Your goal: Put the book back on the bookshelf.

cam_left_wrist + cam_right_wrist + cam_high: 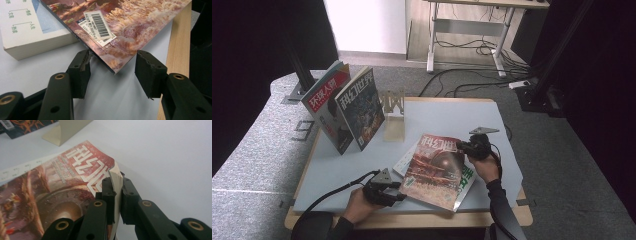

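Observation:
A red-covered magazine lies at the table's front, on top of a white book with green print. My right gripper is shut on the magazine's far right corner; in the right gripper view its jaws pinch the page edges of the magazine. My left gripper sits at the near left corner. In the left gripper view its jaws stand open on either side of the magazine's corner, near a barcode label. The white book lies beneath.
Two magazines stand leaning at the table's back left, next to a beige bookend. The table's wooden front edge runs close to my left gripper. Bare tabletop lies behind the red magazine.

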Demonstrator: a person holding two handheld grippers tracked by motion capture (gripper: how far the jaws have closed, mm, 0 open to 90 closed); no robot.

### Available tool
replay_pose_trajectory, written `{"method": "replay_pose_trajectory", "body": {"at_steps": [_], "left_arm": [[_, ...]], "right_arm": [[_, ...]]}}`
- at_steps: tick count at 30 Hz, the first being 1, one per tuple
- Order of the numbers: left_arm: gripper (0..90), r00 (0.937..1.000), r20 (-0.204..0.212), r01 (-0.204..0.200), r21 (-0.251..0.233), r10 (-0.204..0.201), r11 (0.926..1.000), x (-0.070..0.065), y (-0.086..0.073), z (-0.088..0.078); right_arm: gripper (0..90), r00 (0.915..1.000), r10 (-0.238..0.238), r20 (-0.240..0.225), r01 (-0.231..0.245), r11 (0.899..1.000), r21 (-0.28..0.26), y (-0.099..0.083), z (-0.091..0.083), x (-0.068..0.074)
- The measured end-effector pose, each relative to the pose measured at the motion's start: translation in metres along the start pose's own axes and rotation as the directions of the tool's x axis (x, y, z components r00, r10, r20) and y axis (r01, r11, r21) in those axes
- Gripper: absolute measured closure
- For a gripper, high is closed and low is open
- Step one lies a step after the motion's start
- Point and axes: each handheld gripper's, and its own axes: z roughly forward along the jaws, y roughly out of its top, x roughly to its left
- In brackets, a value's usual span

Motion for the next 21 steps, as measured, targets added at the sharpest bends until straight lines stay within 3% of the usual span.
{"method": "replay_pose_trajectory", "body": {"at_steps": [2, 3, 6, 12, 21], "left_arm": [[45.3, 1.0000, 0.001, 0.005, -0.012, -0.005, 0.9999, 0.000, 0.002, -0.001], [44.4, 0.9993, 0.028, 0.025, -0.033, -0.024, 0.9991, 0.002, 0.004, -0.004], [39.3, 0.9979, 0.048, 0.045, -0.036, -0.043, 0.9983, 0.005, 0.007, -0.007], [33.3, 0.9962, 0.028, 0.083, -0.029, -0.082, 0.9961, 0.017, 0.013, -0.004], [32.6, 0.9966, 0.014, 0.081, -0.041, -0.081, 0.9958, 0.030, 0.032, 0.004]], "right_arm": [[82.5, 1.0000, -0.004, -0.006, 0.004, 1.000, -0.007, 0.002, -0.002, 0.001], [82.6, 0.9999, -0.002, -0.010, 0.002, 1.000, -0.015, 0.003, -0.003, 0.001], [82.8, 0.9998, -0.010, -0.015, 0.009, 1.000, -0.030, 0.004, -0.006, 0.002], [83.0, 0.9991, -0.038, -0.020, 0.037, 0.997, -0.071, 0.015, -0.016, 0.009], [83.1, 0.9958, -0.088, -0.027, 0.085, 0.991, -0.106, 0.033, -0.029, 0.022]]}}
